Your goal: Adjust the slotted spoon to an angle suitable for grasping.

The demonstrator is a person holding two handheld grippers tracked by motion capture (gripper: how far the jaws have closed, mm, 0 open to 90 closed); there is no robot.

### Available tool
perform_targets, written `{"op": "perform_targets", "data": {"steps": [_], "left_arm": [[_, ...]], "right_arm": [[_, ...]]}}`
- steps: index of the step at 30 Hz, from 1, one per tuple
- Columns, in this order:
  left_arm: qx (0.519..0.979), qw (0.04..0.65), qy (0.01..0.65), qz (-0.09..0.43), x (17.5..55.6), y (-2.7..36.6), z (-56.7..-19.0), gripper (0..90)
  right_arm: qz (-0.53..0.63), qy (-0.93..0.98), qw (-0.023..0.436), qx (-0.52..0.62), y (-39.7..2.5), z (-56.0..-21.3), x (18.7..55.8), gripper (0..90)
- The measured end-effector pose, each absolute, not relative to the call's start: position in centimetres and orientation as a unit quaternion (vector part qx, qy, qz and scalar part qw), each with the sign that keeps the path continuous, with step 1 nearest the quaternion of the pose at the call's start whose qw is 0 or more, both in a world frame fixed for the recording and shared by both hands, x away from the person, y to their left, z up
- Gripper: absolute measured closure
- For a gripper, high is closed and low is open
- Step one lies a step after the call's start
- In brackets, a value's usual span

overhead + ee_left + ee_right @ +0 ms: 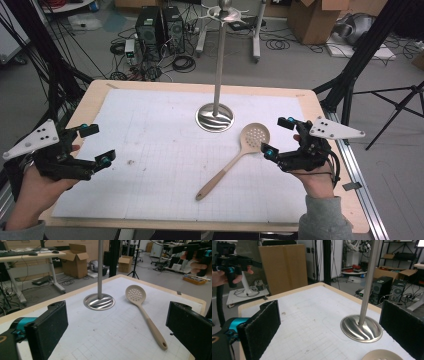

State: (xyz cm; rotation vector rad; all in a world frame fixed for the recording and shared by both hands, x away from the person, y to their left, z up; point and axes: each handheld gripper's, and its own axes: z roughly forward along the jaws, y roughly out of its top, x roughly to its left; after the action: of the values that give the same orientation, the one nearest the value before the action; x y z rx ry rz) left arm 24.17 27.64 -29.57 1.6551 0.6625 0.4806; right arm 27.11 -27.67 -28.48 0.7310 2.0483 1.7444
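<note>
White gridded mat [165, 150] on table [95, 100]. Spoon [235, 160] just right of stand [215, 118]. Left gripper [95, 145] well left of stand, jaws apart, empty. Right gripper [277, 136] beside spoon bowl, jaws apart, empty.

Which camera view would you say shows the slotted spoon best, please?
The left gripper view: the slotted spoon lies whole and close, holes and handle clear. The high view shows it whole but smaller; the right gripper view catches just its bowl's edge.

place: lab or workshop | signs: computer towers [160, 27] and loose cables [182, 63] on the floor (bare concrete) | cardboard boxes [76, 260] | tripods [400, 107] | work desks [27, 257]
</note>
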Motion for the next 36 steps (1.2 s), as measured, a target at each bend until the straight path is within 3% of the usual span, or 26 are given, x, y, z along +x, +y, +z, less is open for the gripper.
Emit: {"op": "perform_targets", "data": {"steps": [12,17,27,36], "left_arm": [[0.723,0.593,0.291,0.203,24.3,27.4,-30.3,4.4],[0.723,0.590,0.296,0.201,24.4,27.5,-30.5,4.4],[0.713,0.593,0.306,0.217,23.4,28.5,-30.5,4.4],[0.716,0.586,0.314,0.216,23.2,29.1,-31.0,4.4]], "right_arm": [[0.608,0.719,0.164,0.293,-26.9,-30.0,28.0,2.3],[0.591,0.730,0.157,0.305,-26.6,-31.4,29.1,7.0],[0.566,0.759,0.153,0.284,-24.9,-33.4,30.1,50.3],[0.533,0.788,0.168,0.258,-22.9,-34.9,30.6,77.2]]}}
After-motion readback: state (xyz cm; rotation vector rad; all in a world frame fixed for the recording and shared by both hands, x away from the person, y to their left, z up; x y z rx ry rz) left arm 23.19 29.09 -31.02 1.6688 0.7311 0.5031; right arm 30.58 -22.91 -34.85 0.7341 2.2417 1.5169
